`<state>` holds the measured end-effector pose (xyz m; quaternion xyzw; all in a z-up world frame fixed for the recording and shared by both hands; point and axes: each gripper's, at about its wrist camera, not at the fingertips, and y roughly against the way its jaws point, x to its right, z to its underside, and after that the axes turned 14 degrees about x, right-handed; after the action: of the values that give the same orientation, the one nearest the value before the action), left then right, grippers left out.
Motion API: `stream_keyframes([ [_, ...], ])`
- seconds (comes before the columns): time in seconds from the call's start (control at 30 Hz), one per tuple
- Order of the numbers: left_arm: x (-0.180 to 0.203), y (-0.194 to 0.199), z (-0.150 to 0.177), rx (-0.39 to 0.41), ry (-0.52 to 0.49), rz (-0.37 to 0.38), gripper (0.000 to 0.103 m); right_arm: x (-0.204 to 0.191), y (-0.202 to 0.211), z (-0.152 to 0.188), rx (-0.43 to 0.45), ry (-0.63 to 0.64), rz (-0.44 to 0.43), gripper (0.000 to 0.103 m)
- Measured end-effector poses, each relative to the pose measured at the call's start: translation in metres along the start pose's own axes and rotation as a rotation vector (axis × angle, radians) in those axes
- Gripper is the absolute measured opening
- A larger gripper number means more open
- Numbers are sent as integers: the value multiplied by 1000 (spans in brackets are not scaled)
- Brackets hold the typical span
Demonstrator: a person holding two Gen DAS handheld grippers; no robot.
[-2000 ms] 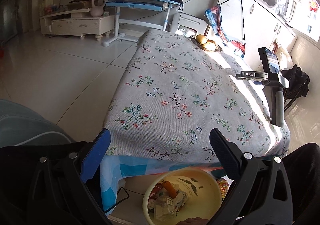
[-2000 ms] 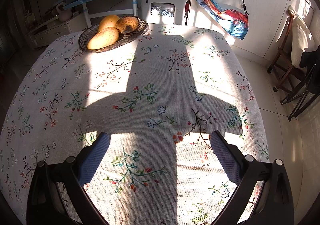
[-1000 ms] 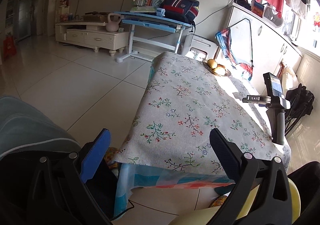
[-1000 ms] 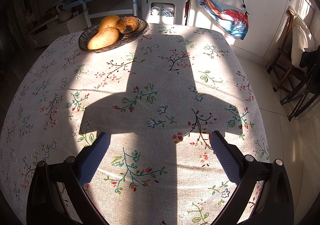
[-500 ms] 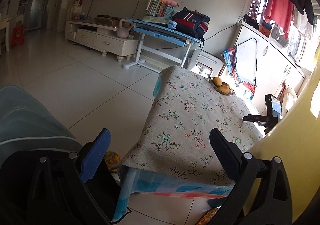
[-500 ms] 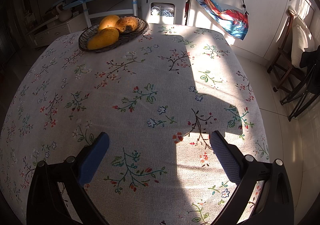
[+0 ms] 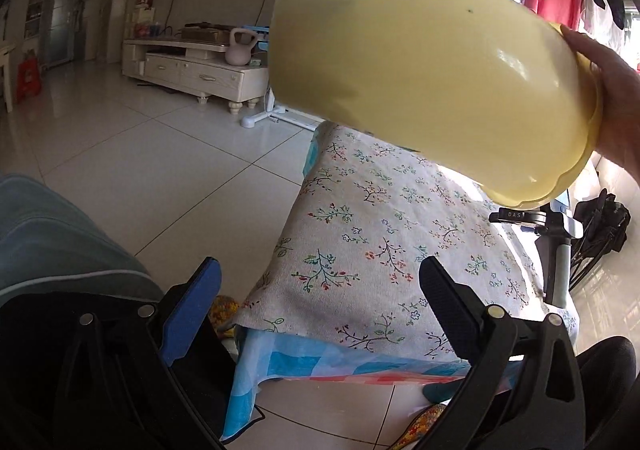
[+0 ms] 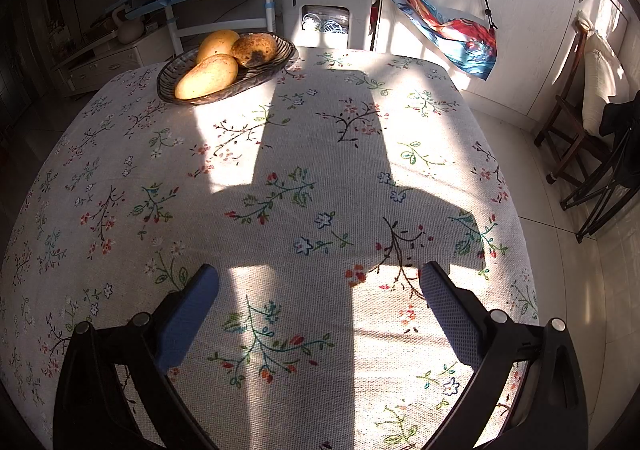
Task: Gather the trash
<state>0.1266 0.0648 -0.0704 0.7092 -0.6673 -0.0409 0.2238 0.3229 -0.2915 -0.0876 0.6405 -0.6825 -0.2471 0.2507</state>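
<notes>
a bare hand [image 7: 612,102] tilts the yellow tub [image 7: 432,86] above the floral table [image 7: 384,218], so both the left gripper [image 7: 320,302] and right gripper [image 8: 320,306], fingers apart and empty, best wait clear until any trash is out, none being visible yet.

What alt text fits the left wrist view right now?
A bare hand holds a tilted yellow bucket by its rim, above a table with a floral tablecloth. The open left gripper frames the bottom of the view, empty. Behind are a white tiled floor, a low cabinet and a pink kettlebell.
</notes>
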Motion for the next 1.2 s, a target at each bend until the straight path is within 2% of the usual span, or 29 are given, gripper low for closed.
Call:
stream_keyframes([
  [0.57,25,-27,14,-100,-65,34,96,0,-1,-1,-1,0,0,96],
  [1.2,23,-23,14,-89,-66,21,96,1,-2,-1,0,-1,1,96],
])
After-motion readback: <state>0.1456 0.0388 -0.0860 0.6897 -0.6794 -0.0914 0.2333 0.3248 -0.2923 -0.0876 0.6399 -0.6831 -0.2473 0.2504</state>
